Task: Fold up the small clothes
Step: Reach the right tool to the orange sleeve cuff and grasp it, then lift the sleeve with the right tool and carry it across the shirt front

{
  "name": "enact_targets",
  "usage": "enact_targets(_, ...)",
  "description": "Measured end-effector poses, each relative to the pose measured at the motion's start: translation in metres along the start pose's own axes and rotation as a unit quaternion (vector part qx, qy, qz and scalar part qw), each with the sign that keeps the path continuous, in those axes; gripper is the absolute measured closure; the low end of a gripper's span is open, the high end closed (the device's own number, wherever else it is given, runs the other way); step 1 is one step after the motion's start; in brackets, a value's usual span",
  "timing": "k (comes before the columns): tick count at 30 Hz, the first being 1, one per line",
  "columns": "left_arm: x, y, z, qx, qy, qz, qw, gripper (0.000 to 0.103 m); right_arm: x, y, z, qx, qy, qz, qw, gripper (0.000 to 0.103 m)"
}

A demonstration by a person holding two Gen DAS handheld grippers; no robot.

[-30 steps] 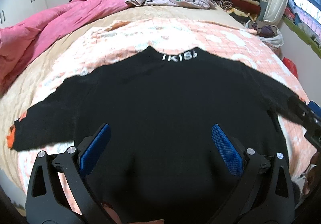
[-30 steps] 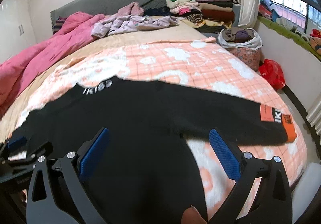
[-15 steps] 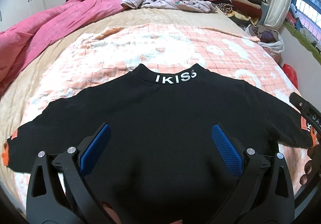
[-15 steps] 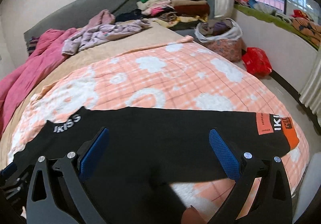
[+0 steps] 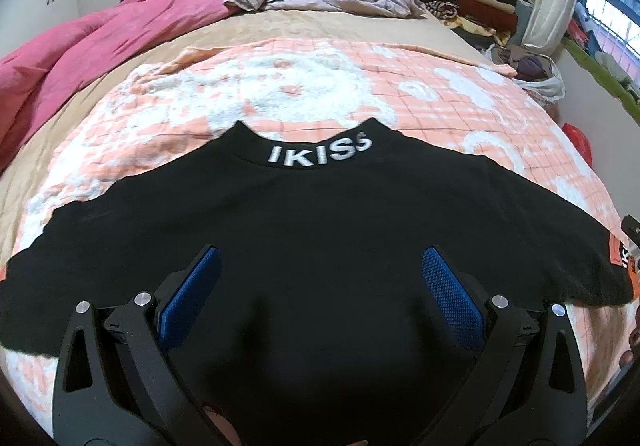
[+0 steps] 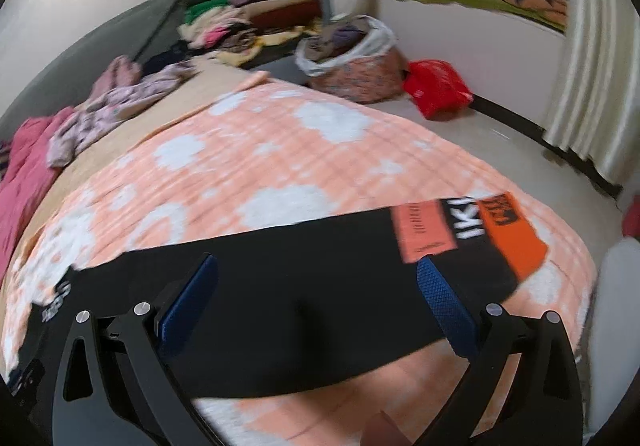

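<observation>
Black long-sleeved sweater with white "IKISS" collar (image 5: 320,246) lay flat on the peach checked bedspread (image 5: 304,86), sleeves spread sideways. Left gripper (image 5: 318,296) open over torso; right gripper (image 6: 316,296) open, nearer orange-cuffed sleeve (image 6: 472,234).

Sweater (image 5: 320,246) hem under jaws

The bed (image 5: 248,26) is covered by a peach blanket (image 5: 320,86). A black sweater (image 5: 320,226) is spread flat near its foot edge. A pink quilt (image 5: 100,38) is heaped along the left edge.
</observation>
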State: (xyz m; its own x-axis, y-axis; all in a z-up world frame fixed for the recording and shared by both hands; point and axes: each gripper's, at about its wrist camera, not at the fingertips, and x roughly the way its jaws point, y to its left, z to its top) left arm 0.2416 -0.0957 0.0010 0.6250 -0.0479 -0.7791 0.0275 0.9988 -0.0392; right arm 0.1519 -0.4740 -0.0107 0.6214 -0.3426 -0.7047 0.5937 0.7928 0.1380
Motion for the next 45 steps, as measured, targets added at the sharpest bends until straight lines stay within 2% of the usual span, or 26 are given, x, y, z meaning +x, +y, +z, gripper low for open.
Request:
enact_targets(4,0.005,-0.014,-0.001,0.007,0.003,-0.008,0.9999,0.008,0.006,-0.037,0.002,0.067,-0.003,-0.043,0.997,0.004)
enact_targets(12,0.009,-0.033,-0.005,0.03,0.004,-0.009,0.9995,0.008,0.015,-0.084,-0.003,0.162,0.002,-0.082,0.983,0.004)
enact_targets(19,0.011,-0.027,-0.009,0.026,0.003,-0.007,0.9996,0.008,0.044,-0.103,-0.013,0.206,0.053,-0.044,0.976,0.004)
enact_targets(23,0.013,-0.02,-0.015,0.014,0.007,-0.009,0.9998,0.008,0.05,-0.112,-0.011,0.223,0.04,-0.022,0.974,0.004)
enact_targets(28,0.01,-0.011,-0.022,-0.002,0.005,-0.011,0.9999,0.008,0.056,-0.13,-0.009,0.265,0.024,0.031,0.963,0.005)
enact_targets(30,0.007,-0.008,-0.024,-0.006,0.005,-0.011,0.9999,0.008,0.053,-0.134,-0.008,0.273,0.018,0.038,0.961,0.013)
enact_targets(32,0.005,-0.006,-0.026,-0.009,0.003,-0.01,0.9999,0.008,0.053,-0.137,-0.007,0.275,0.017,0.045,0.96,0.049)
enact_targets(35,-0.002,0.0,-0.029,-0.02,-0.003,-0.011,0.9997,0.008,0.053,-0.141,-0.009,0.284,0.021,0.069,0.956,0.076)
enact_targets(37,-0.006,0.004,-0.029,-0.026,-0.006,-0.011,0.9996,0.008,0.047,-0.136,-0.005,0.273,0.011,0.082,0.959,0.086)
enact_targets(42,-0.018,0.015,-0.029,-0.04,-0.012,-0.008,0.9991,0.008,0.012,-0.097,0.016,0.194,-0.045,0.151,0.968,0.089)
enact_targets(45,-0.026,0.027,-0.026,-0.056,-0.018,-0.009,0.9982,0.008,-0.015,-0.061,0.021,0.138,-0.068,0.2,0.968,0.089)
